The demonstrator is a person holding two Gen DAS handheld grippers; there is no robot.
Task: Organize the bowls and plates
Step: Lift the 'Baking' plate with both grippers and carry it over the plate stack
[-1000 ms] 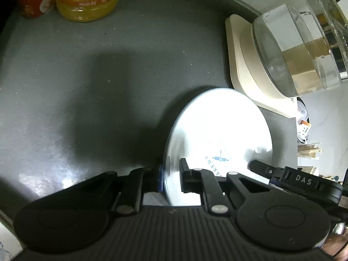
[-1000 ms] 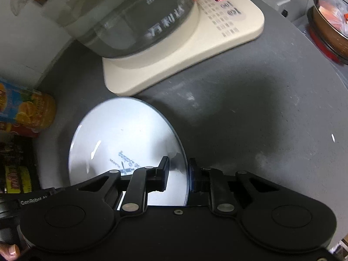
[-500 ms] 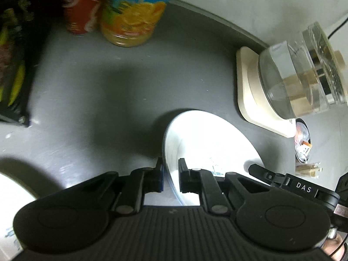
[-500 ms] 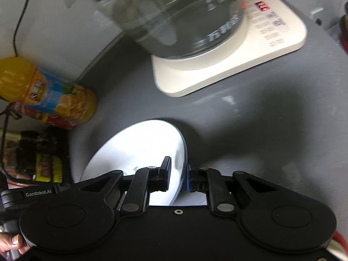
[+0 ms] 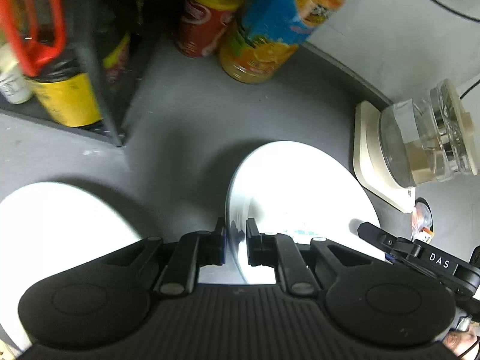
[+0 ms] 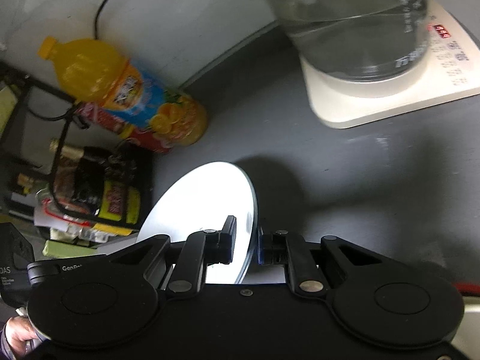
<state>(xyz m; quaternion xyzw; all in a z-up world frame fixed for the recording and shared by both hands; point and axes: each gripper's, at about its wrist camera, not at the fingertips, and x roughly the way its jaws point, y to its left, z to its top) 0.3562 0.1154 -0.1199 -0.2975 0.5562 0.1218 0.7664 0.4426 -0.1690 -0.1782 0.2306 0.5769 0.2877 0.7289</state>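
1. Left gripper [image 5: 235, 244] clamped the plate [image 5: 300, 186] rim, jaws nearly shut.
2. Right gripper [image 6: 244, 244] pinched the opposite rim.
3. Plate hung tilted above the worktop [image 5: 180, 114].
4. Second plate [image 5: 57, 216] lay left.

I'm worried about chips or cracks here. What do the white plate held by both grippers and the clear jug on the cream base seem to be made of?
The round white plate looks like glazed ceramic: glossy, bright glare, thin bluish rim, though melamine can't be ruled out. The clear jug looks like glass: see-through walls with printed markings, standing on a cream plastic-looking base.
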